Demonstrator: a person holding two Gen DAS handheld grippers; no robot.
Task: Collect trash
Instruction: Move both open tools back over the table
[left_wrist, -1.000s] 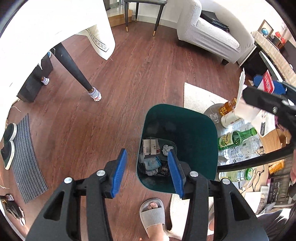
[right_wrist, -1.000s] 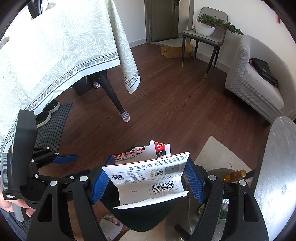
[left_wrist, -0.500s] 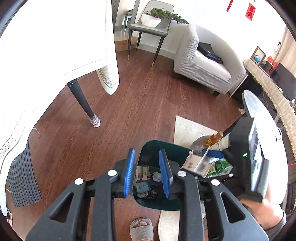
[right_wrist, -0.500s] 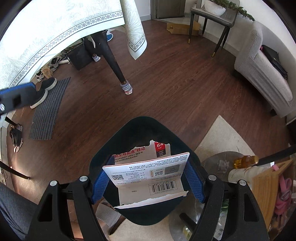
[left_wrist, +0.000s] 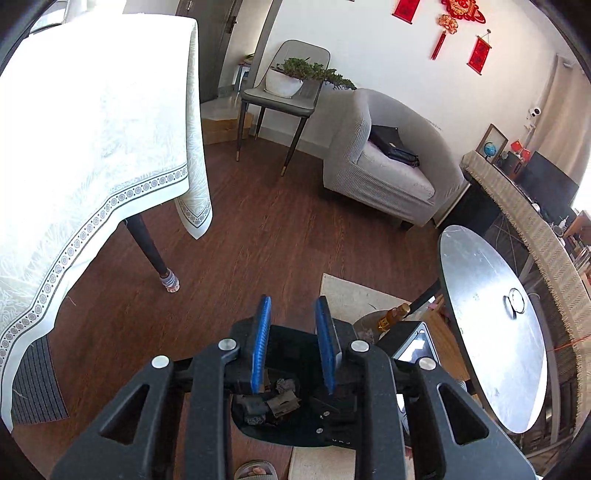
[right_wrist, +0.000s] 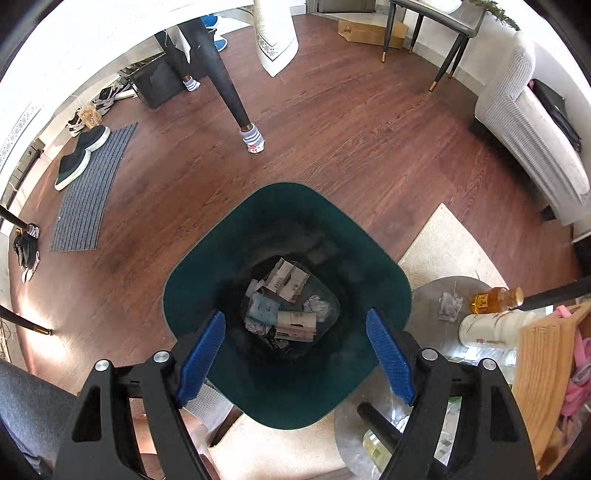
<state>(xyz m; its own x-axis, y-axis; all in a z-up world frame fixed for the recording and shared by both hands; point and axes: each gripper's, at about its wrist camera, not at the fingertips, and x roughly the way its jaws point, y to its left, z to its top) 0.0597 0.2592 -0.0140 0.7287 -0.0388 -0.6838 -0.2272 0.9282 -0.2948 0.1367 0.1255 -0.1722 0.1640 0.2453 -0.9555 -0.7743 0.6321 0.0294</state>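
Note:
A dark green trash bin (right_wrist: 207, 266) stands on the wood floor. Its bottom holds several pieces of paper and card trash, among them a white printed packet (right_wrist: 295, 325). My right gripper (right_wrist: 295, 350) hangs open and empty right above the bin's mouth. My left gripper (left_wrist: 293, 350) is open and empty, higher up, looking out over the room. Under it the right gripper's black body covers most of the bin, and some dark trash (left_wrist: 275, 402) shows in the bin.
A round grey side table (left_wrist: 491, 332) stands right of the bin, with bottles (right_wrist: 495, 299) on its lower shelf. A cream rug (right_wrist: 439, 247), a cloth-covered table (left_wrist: 92, 155) at left, a grey armchair (left_wrist: 384, 173), a doormat with shoes (right_wrist: 88, 184).
My right gripper opened over the bin and the printed packet it held now lies in the bin. My left gripper tilted up toward the room and its jaws widened a little.

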